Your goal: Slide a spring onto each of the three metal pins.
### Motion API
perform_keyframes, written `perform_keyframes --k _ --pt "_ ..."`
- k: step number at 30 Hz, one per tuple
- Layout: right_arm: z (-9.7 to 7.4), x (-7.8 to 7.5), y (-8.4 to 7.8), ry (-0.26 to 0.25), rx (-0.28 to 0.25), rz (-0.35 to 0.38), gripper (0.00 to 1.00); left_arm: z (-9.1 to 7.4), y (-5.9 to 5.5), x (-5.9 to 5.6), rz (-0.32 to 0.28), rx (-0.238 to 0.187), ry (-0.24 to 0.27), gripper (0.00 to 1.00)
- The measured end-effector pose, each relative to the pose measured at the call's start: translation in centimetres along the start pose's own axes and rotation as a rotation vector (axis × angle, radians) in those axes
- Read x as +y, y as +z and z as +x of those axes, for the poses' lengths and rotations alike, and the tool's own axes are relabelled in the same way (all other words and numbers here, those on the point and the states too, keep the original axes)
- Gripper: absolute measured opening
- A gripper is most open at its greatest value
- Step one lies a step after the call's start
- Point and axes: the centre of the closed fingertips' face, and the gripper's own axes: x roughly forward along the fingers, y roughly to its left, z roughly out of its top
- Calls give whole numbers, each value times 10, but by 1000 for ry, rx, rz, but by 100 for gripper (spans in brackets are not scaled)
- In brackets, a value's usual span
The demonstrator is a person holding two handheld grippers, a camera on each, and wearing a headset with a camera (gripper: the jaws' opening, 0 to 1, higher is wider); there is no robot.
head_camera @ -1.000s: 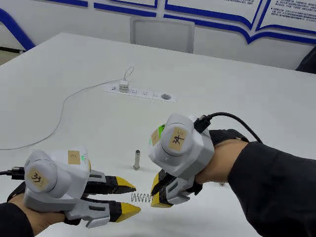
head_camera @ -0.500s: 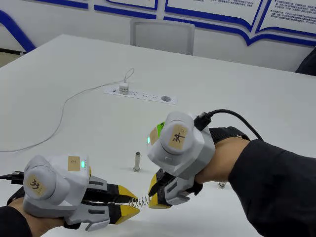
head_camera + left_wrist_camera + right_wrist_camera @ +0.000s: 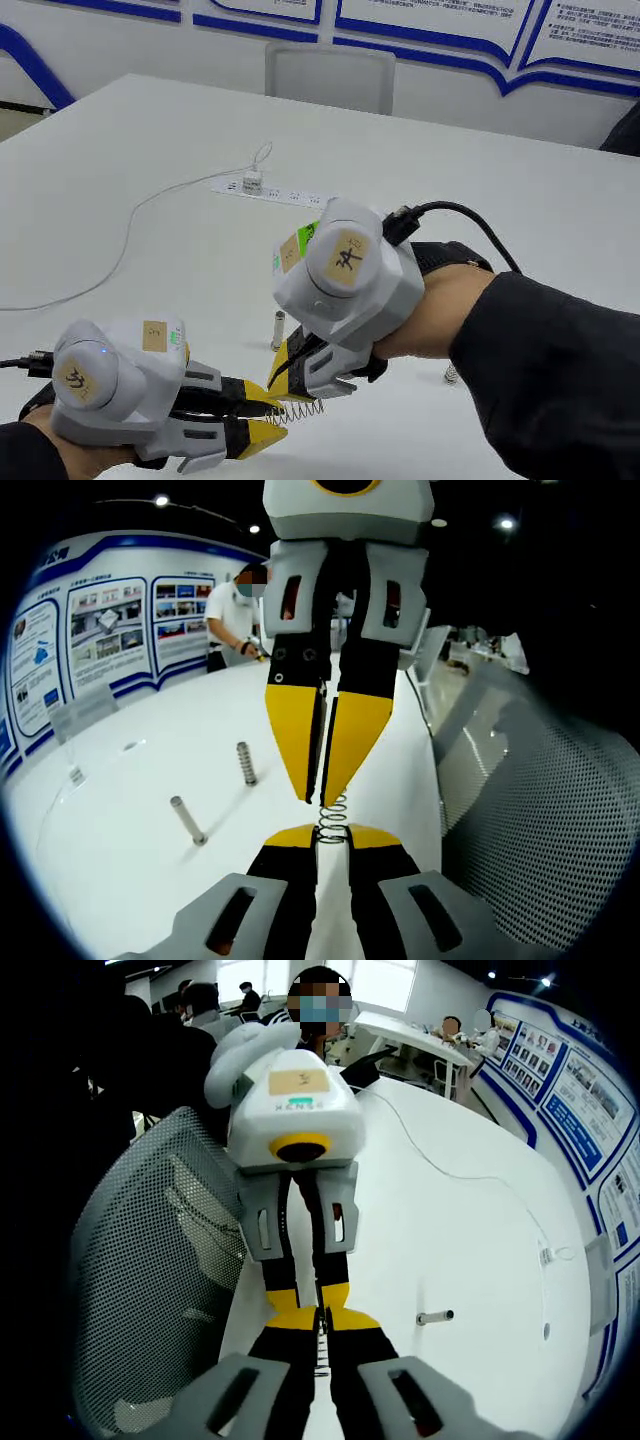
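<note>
Spring [image 3: 332, 815] strung near the pin [image 3: 278, 330] between left gripper [image 3: 330, 837] and right gripper [image 3: 322, 792], each pinched shut on one end, looks light, thin-wired, springy, prone to kink or flick away, so best gripped lightly by end coils, bore kept clear.

Power strip [image 3: 285, 192], white cable [image 3: 131, 214], chair [image 3: 330, 76]

An office-like hall: white table [image 3: 150, 150], mesh chair [image 3: 150, 1260], blue-trimmed wall display boards [image 3: 110, 620].
</note>
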Motion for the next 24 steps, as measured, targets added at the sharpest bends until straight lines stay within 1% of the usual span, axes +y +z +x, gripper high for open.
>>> perform_keyframes --k 5,7,10,13,16,21,24 --pt "-8 -8 -4 -24 -13 26 7 -1 -2 2 -8 0 7 10" --pt "-12 -12 -9 -28 -10 44 10 -2 -3 3 -10 1 9 10" --pt "-14 -12 -21 -22 7 67 16 -3 -4 4 -13 2 14 11" --pt "-12 -9 -36 -6 39 90 18 -4 -3 6 -12 0 17 11" --pt "-6 -7 -48 2 66 106 19 -4 -1 7 -13 -6 18 11" --pt "3 -1 -53 23 71 124 19 -4 4 6 -8 -20 15 10" --pt "5 0 -54 28 76 123 16 -3 5 6 -7 -23 15 11"
